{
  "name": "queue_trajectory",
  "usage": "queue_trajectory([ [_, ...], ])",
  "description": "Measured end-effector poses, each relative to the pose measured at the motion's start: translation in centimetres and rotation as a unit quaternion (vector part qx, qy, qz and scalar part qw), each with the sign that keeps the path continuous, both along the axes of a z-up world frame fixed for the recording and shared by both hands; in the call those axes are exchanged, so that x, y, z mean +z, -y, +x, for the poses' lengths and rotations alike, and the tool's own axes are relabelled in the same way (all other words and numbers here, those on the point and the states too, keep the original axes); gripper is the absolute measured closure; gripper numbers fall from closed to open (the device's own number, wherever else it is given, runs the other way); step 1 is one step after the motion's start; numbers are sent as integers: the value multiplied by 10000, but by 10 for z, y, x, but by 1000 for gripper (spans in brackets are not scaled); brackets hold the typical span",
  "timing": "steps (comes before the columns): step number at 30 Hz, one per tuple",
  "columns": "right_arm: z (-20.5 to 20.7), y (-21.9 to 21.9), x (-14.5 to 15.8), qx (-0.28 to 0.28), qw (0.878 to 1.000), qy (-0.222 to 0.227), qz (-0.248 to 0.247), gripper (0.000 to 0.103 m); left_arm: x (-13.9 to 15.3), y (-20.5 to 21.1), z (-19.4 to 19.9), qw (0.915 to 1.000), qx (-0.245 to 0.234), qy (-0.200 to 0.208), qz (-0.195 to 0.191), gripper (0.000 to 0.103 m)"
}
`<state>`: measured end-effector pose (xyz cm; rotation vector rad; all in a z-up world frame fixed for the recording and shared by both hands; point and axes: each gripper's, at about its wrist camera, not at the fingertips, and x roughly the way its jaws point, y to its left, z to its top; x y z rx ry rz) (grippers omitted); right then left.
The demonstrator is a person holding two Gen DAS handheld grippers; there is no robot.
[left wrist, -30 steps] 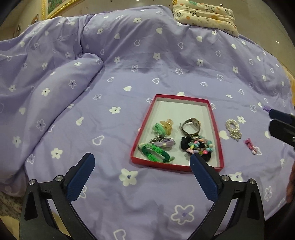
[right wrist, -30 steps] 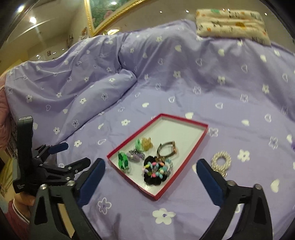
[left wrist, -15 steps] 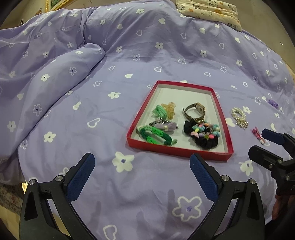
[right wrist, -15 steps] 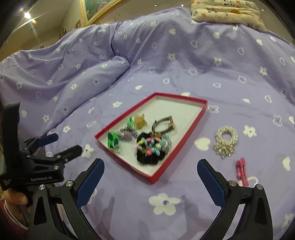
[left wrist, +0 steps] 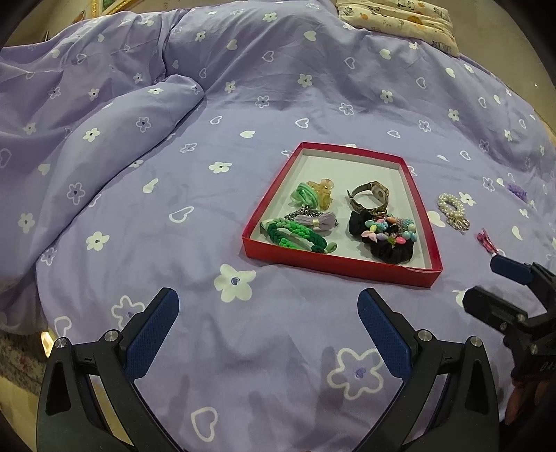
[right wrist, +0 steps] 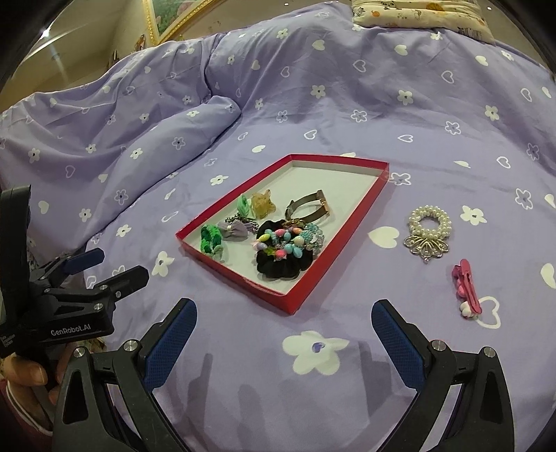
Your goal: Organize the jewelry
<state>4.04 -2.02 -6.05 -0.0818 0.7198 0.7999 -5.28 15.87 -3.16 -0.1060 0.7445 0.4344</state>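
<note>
A red-walled box lies on the purple bedspread and holds a green braided band, a purple bow, a watch, a yellow claw clip and a black beaded scrunchie. To its right on the cover lie a pearl bracelet, a pink hair clip and a small purple piece. My left gripper is open and empty, short of the box's near edge. My right gripper is open and empty near the box's front right corner.
A bunched fold of the duvet rises at the left. A patterned pillow lies at the far edge of the bed. A hand holds the left gripper's handle at the lower left.
Both grippers have drawn back and lowered slightly toward the near side of the bed, so the box sits a little farther off. Both stay open; no item has moved.
</note>
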Motion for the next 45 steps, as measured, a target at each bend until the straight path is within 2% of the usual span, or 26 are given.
queue_trajectory([
  [12,-7,2,2,25,9999,47,91,1,0,7,-5,9999,-141,19,-32,0],
  [45,-17,-3,21,147,9996,209,155,1,9,3,-13,9997,-117,160,-124,0],
])
